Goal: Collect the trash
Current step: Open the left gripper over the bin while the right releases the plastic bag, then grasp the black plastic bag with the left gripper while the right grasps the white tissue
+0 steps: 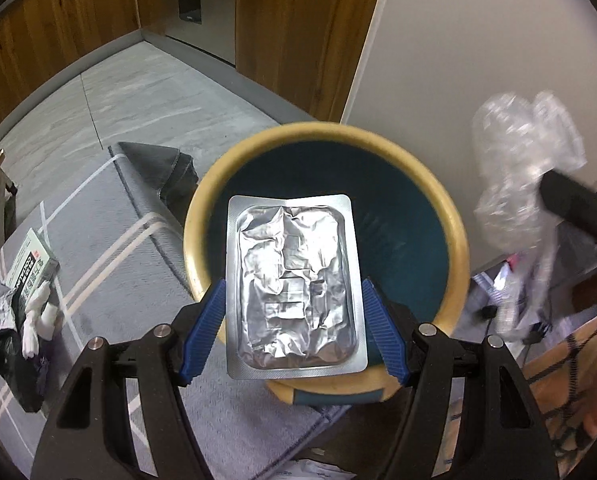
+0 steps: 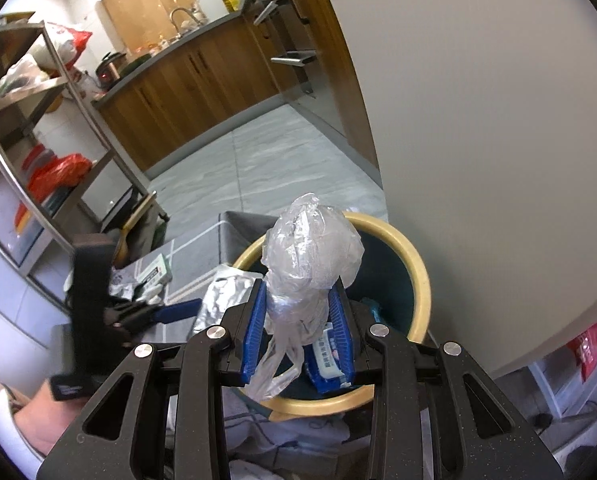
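Two grippers each held one piece of trash above the bin (image 1: 456, 240). The left gripper (image 1: 294, 328) pinched a foil pack (image 1: 296, 292) by its long edges between blue pads (image 1: 204, 328). The pack was a silver rectangle with rounded corners, a flat knurled border and a crumpled, dented centre panel. It lay face up over the near part of the bin's opening, its near edge overlapping the rim.

The right gripper (image 2: 300, 320) pinched a clear bag (image 2: 312, 256) between its blue pads (image 2: 254, 332). The bag was thin, wrinkled film, bunched into a rounded wad above the pads, with a loose tail hanging below them. It was over the bin (image 2: 420, 280), near the rim closest to the camera. In the left wrist view the bag (image 1: 526, 176) appeared blurred to the right of the bin.

The bin was round, with a pale yellow rim and a dark teal interior, standing on a grey rug (image 1: 118, 264). A blue-and-white packet (image 2: 330, 364) lay inside it. On the rug to the left lay a box (image 1: 32, 264) and a black wrapper (image 1: 8, 344).
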`<state>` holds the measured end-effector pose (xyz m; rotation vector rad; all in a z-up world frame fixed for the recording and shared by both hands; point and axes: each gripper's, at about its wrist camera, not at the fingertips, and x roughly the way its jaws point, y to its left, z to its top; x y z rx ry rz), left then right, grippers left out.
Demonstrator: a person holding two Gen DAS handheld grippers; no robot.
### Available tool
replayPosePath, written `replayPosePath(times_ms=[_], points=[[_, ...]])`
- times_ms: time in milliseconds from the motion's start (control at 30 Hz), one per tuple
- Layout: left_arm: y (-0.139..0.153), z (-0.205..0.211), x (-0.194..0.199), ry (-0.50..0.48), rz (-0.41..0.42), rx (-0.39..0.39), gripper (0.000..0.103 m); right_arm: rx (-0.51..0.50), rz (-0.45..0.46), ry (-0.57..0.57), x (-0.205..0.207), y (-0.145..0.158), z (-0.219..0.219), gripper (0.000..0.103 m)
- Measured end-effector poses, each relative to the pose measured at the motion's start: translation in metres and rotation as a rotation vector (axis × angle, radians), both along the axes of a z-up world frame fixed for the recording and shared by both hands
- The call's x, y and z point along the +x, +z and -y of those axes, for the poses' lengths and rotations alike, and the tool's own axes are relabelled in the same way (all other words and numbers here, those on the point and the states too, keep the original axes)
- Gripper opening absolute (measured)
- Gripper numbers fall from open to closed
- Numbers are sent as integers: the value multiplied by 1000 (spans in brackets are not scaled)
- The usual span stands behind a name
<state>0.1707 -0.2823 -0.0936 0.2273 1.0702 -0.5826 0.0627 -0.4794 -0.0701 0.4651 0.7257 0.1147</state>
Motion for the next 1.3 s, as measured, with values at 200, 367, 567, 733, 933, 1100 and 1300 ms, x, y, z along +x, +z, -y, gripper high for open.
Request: replayPosePath(times_ms=[200, 367, 567, 733, 933, 1100, 1300], points=[[-7, -5, 6, 8, -22, -2, 73, 4, -5, 1, 0, -4, 2, 34], [3, -12, 7, 8, 27, -6, 83, 5, -18, 10, 7, -7, -2, 34], [19, -40, 12, 92, 12, -51, 84, -30, -61, 38, 17, -16, -11, 35], [27, -65, 11, 139, 7, -71, 85, -79, -122, 73, 27, -28, -28, 42], [32, -94, 7, 199, 11, -78, 86, -129, -110, 87, 31, -25, -44, 75], [34, -123, 7, 253, 31, -64, 86, -102, -98, 80, 33, -20, -44, 85], [44, -166, 7, 339, 69, -64, 86, -51, -98, 75, 36, -15, -50, 92]])
